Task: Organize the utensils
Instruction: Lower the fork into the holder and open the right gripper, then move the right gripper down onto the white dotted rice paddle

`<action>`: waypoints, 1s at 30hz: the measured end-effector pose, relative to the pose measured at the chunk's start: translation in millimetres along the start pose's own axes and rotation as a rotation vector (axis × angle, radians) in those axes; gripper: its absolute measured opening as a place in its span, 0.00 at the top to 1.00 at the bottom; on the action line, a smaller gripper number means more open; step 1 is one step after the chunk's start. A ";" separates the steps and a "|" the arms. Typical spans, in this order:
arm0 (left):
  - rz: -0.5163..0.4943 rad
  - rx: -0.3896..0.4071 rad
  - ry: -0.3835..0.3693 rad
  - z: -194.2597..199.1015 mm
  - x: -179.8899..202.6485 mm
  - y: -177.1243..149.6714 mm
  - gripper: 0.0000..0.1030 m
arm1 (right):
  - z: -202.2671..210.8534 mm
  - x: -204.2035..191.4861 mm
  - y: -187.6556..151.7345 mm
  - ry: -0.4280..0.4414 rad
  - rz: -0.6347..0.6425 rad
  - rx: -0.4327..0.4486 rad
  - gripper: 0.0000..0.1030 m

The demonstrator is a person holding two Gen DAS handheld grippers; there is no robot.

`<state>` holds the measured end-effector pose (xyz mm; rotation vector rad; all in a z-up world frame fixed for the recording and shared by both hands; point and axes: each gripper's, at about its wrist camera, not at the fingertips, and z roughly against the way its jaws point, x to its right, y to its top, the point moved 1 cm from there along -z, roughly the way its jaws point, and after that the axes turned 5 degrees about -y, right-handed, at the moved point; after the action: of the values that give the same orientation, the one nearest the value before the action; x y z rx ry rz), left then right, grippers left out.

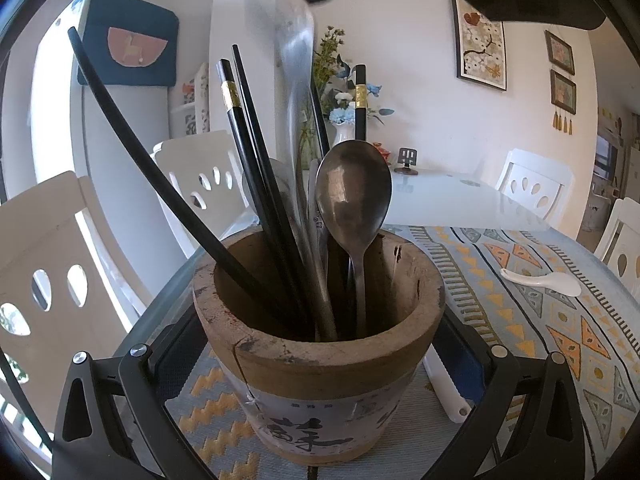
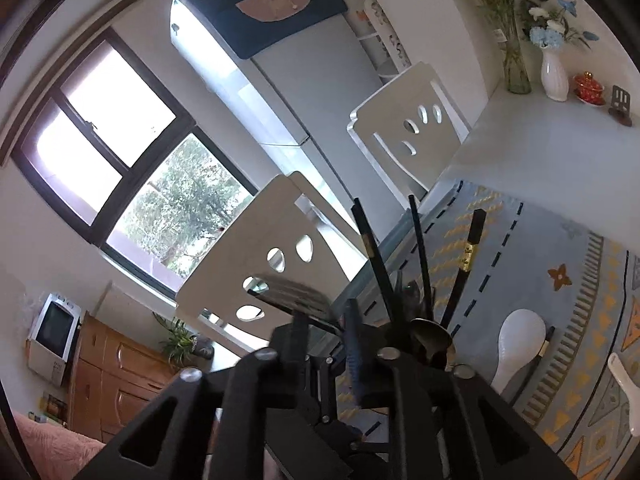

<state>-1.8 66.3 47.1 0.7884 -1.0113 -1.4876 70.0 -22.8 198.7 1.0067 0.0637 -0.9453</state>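
1. The wooden utensil pot (image 1: 320,360) stands on the patterned cloth (image 1: 560,340) over the worktop. It sits right between the fingers of the left tongs (image 1: 316,392), which flank its sides and appear clamped on it to steady it.
2. In the pot stand black chopsticks (image 1: 256,168), a metal spoon (image 1: 354,196) with its bowl up, and a tall metal utensil (image 1: 292,80) too blurred to name.
3. The right tongs (image 2: 326,338) hover above the pot's rim. Their fingers stand a little apart, and nothing shows pressed between them. The blurred utensil's top is just beside them, so I judge it already let go.
4. Still loose are two white ceramic spoons. One (image 2: 520,340) lies just to the right of the pot, partly over a black chopstick (image 2: 549,338). The other (image 1: 540,280) lies farther right on the cloth.
5. The deciding relation is that both spoons lie right of and below the right tongs, on the free hand's side. The nearer spoon has its bowl end away from the camera and its handle running back under the tongs.
6. The next pick likely calls for the right tongs to swing right and drop, closing across the handle.
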 end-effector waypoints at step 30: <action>0.009 -0.019 -0.004 -4.1 -3.9 -0.9 0.00 | 30.0 182.9 -40.1 -0.207 -0.629 0.027 0.52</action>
<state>2.1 69.5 44.4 0.7665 -1.0009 -1.4892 144.3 -170.5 105.8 0.9209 0.2021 -1.6238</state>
